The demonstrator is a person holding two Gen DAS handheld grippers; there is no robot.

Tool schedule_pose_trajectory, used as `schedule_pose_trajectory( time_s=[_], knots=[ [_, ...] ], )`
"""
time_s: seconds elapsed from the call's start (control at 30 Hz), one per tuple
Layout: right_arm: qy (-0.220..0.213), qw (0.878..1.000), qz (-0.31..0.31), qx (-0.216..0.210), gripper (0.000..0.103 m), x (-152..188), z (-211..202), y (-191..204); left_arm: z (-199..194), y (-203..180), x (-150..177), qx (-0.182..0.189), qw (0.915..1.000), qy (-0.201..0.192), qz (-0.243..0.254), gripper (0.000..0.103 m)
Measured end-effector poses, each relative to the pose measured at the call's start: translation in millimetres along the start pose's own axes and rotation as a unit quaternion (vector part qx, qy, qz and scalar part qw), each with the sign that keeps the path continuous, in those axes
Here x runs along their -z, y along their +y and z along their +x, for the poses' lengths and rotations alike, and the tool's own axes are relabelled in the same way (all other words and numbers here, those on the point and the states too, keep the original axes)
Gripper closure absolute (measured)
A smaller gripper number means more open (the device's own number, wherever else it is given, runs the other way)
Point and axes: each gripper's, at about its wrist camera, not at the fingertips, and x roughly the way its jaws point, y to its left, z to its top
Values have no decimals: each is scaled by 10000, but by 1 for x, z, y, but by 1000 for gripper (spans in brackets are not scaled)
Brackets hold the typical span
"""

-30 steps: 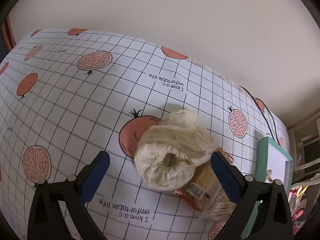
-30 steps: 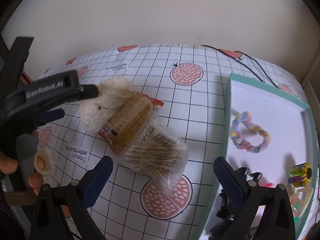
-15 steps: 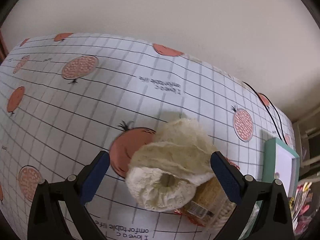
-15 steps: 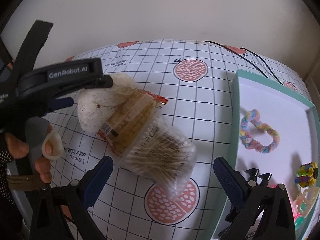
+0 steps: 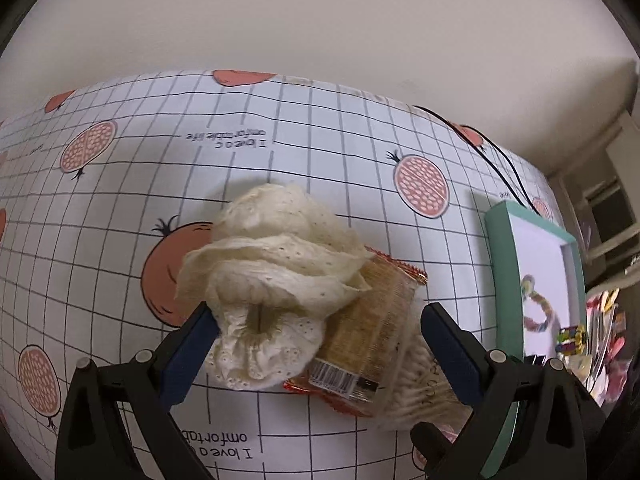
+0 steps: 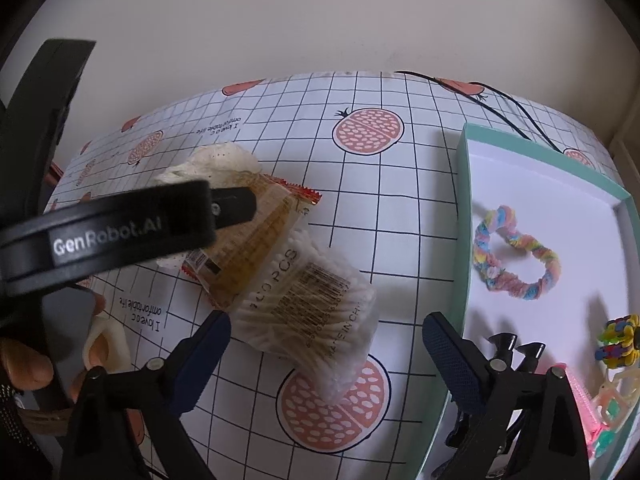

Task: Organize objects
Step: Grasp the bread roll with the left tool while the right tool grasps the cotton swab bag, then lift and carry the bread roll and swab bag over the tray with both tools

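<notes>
A cream lace cloth (image 5: pixel 276 292) lies bunched on the pomegranate-print tablecloth (image 5: pixel 280 160). It rests partly on a brown snack packet (image 5: pixel 368 344), which leans on a clear pack of cotton swabs (image 6: pixel 316 308). My left gripper (image 5: pixel 320 344) is open, and its fingers flank the cloth and the packet, the left pad touching the cloth's edge. My right gripper (image 6: pixel 328 344) is open too, just in front of the swab pack's near end. In the right wrist view, the cloth (image 6: pixel 216 164) is partly hidden by the left gripper's black finger (image 6: pixel 232 204).
A teal-rimmed white tray (image 6: pixel 460 220) sits to the right, holding a rainbow scrunchie (image 6: pixel 516 264), black binder clips (image 6: pixel 516 352) and a coloured toy (image 6: pixel 620 340). A black cable (image 6: pixel 500 108) runs along the far table edge by the wall. A person's hand (image 6: pixel 24 364) holds the left gripper.
My left gripper has moved forward and down, so the cloth and packet now lie between its fingers. My right gripper has come closer to the swab pack.
</notes>
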Motion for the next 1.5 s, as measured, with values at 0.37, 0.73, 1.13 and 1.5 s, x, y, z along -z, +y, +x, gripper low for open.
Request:
schedule_pose_trajectory(
  time_s=[0.37, 0.73, 1.13, 1.5],
  knots=[
    [91, 9998, 160, -107, 23, 2, 1, -3, 12, -13, 5, -265, 9988, 275, 292, 3],
    [142, 9988, 330, -331, 46, 4, 0, -7, 13, -13, 10, -615, 9969, 279, 395, 18],
    [142, 9944, 763, -714, 67, 9, -12, -22, -1, -4, 23, -537, 9985, 71, -15, 54],
    [114, 9909, 1015, -873, 78, 21, -28, -30, -26, 9, 66, -422, 9931, 18, -1090, 57]
  ],
)
